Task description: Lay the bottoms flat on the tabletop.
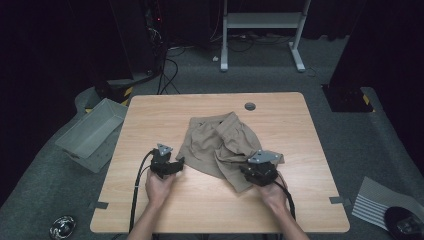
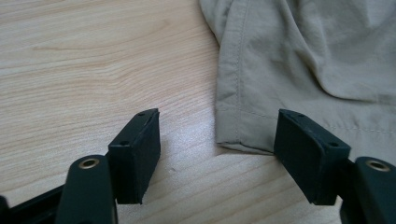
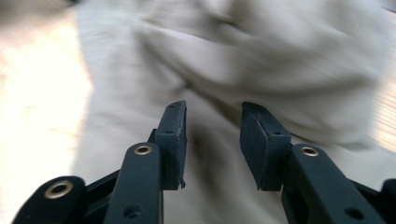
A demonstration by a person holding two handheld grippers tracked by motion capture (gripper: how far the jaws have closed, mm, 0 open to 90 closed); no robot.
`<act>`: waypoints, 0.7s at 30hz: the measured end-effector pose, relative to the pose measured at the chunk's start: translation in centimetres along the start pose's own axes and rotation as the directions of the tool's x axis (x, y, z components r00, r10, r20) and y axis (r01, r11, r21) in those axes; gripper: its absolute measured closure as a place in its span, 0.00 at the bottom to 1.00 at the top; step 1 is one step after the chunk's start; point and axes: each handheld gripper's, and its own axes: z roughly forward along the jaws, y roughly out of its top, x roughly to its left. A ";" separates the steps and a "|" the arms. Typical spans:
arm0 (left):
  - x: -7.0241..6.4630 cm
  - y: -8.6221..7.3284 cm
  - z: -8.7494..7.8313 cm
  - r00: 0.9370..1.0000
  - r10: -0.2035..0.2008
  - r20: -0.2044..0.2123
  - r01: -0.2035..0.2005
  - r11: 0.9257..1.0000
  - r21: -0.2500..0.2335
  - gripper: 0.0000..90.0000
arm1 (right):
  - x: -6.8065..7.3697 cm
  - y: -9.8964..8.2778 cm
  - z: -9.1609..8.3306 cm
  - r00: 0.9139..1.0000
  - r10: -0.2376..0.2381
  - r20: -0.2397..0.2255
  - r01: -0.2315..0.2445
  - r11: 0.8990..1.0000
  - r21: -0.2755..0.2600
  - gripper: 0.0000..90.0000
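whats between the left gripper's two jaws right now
In the left gripper view, the hemmed corner of the khaki shorts and bare wooden table; the left gripper is open.

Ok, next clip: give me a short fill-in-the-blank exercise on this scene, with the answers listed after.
1. The crumpled khaki garment lies on a ____ table.
2. In the left gripper view, the left gripper has its jaws ____, with the garment's hemmed corner lying between them.
3. In the high view, the right gripper sits over the garment's near ____ corner.
4. On the floor left of the table stands a grey ____.

Missing words: wooden; open; right; bin
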 end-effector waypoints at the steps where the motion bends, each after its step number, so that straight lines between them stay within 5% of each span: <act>1: 0.0 0.0 0.0 1.000 0.005 0.001 -0.005 1.000 -0.002 0.37 | 0.6 0.2 0.3 1.000 -0.019 -0.011 0.019 1.000 0.006 0.67; 5: -0.1 0.0 -0.1 1.000 0.011 0.016 -0.011 1.000 -0.005 0.42 | 1.8 0.6 2.1 0.998 -0.042 -0.041 0.044 0.998 0.050 0.71; 10: -0.1 0.0 -0.1 1.000 0.011 0.018 -0.011 1.000 -0.007 0.43 | 1.5 0.4 3.7 0.997 -0.028 -0.073 0.034 0.996 0.087 0.99; 16: 0.0 0.0 0.0 1.000 0.004 0.006 -0.004 1.000 -0.006 0.41 | 0.6 0.2 2.6 0.998 -0.047 -0.030 0.050 0.994 0.095 1.00; 21: 0.0 0.0 0.0 1.000 0.000 0.006 0.000 1.000 0.000 0.39 | -1.0 -0.3 1.6 1.000 0.003 -0.004 -0.002 0.996 0.089 1.00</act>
